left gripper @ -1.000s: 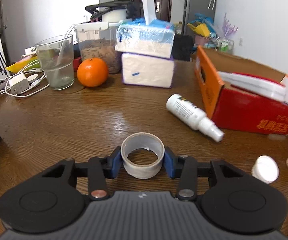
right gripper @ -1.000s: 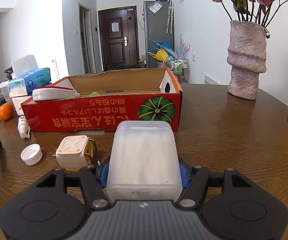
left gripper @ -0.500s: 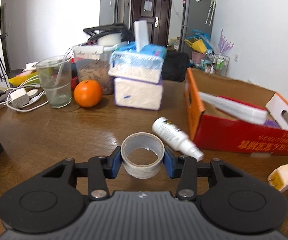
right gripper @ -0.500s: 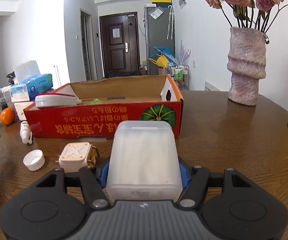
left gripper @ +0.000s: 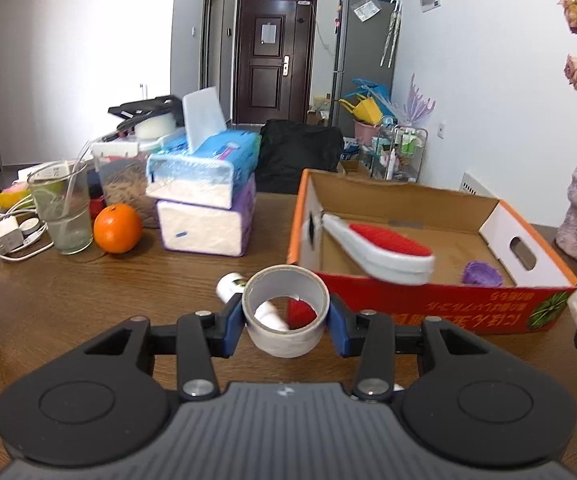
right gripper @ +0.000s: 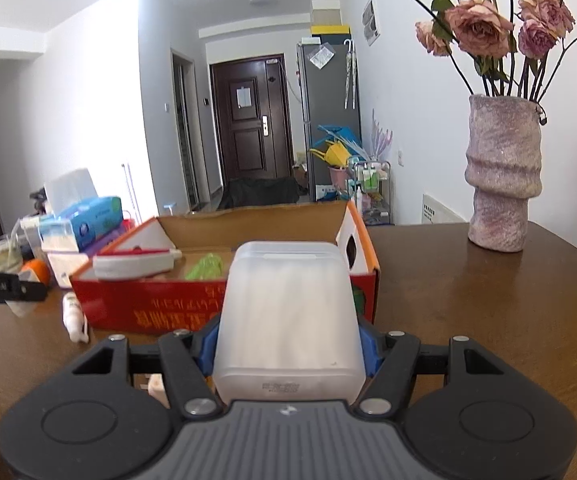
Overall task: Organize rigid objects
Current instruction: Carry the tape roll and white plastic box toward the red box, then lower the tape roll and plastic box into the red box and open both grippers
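My left gripper (left gripper: 286, 326) is shut on a roll of tape (left gripper: 285, 330), held above the table in front of the red cardboard box (left gripper: 428, 308). My right gripper (right gripper: 288, 344) is shut on a translucent white plastic box (right gripper: 288, 312), raised in front of the same red box (right gripper: 160, 312). Inside the box lie a red and white brush (left gripper: 380, 250), a purple item (left gripper: 480, 274) and a green item (right gripper: 206, 266). A white spray bottle (left gripper: 232, 284) lies on the table left of the box, partly behind the tape.
Stacked tissue packs (left gripper: 204, 208), an orange (left gripper: 117, 228), a glass of water (left gripper: 62, 212) and chargers with cables (left gripper: 8, 236) stand at the back left. A stone vase with dried roses (right gripper: 502, 184) stands at the right. A small beige item (right gripper: 156, 388) lies under my right gripper.
Both grippers have risen and moved toward the red box with their loads. The box interior now shows from above, and the cap and beige item have dropped out of view.
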